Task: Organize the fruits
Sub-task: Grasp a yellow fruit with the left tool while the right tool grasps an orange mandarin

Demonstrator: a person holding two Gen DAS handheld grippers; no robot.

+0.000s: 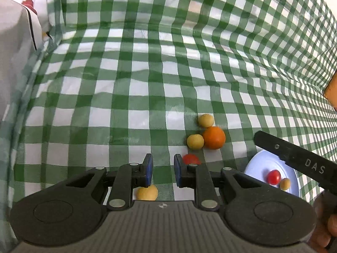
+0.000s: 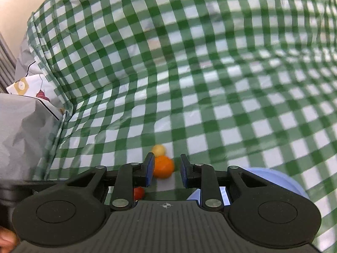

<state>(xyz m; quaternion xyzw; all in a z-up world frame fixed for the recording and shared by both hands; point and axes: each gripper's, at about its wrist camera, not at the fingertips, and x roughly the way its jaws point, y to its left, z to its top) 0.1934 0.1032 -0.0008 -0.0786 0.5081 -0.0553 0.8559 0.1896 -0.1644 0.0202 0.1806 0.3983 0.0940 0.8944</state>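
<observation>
In the left wrist view an orange (image 1: pixel 214 137) lies on the green checked cloth with two small yellow fruits (image 1: pixel 195 141) (image 1: pixel 206 120) touching it. A red tomato (image 1: pixel 190 159) sits just behind my left gripper's right finger. Another yellow fruit (image 1: pixel 147 192) lies under the left gripper (image 1: pixel 163 168), which is open and empty. A pale blue plate (image 1: pixel 259 166) at the right holds a red tomato (image 1: pixel 273 177) and a small yellow fruit (image 1: pixel 285 183). My right gripper (image 2: pixel 166 169) is open above the orange (image 2: pixel 163 166), a yellow fruit (image 2: pixel 158 149) beyond it, a tomato (image 2: pixel 139 193) below.
The right gripper's black body (image 1: pixel 294 160) reaches over the plate in the left wrist view. The blue plate (image 2: pixel 280 179) shows at the lower right of the right wrist view. Grey and white bedding (image 2: pixel 25 126) lies at the left edge of the cloth.
</observation>
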